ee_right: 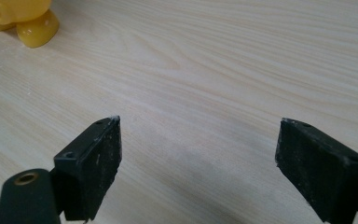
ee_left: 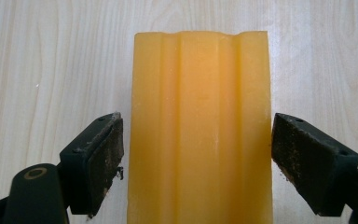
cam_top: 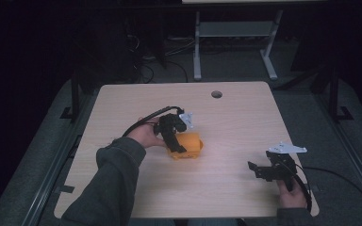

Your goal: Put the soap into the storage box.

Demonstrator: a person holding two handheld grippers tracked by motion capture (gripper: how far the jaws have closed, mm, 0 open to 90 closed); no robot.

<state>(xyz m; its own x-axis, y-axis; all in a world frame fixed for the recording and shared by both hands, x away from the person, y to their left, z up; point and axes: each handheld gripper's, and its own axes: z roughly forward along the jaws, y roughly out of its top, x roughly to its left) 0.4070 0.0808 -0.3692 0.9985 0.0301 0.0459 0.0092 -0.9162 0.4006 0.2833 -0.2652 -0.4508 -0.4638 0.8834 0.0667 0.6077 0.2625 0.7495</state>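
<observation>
One orange block [ee_left: 200, 126] is the thing in hand: a ribbed, waxy-looking piece lying flat on the pale wooden table [cam_top: 226, 179], a little to the near-left of the table's middle in the high view. The left gripper [cam_top: 172, 134] comes down over the block from above, and in the left gripper view its jaws stand apart on either side of it, each pad separated from the block's long flanks by a thin strip of bare wood. Nothing is clamped yet.

The risk, as it looks from here, lies in the closing. The left pad appears slightly nearer the block than the right one, so if the jaws shut without recentring, the first pad to touch could shove the block sideways across the smooth table or twist it before the second pad arrives. The block's flanks look smooth and glossy, so a shallow or tilted grip could let it slip out on the lift.

The right gripper [cam_top: 268, 170] rests well to the right of the block, near the table's front right corner, jaws wide apart over bare wood and holding nothing. Its own view catches a rounded yellow-orange shape [ee_right: 21, 18] far off at the top left. It is too far away to steady the block if the block slides.
</observation>
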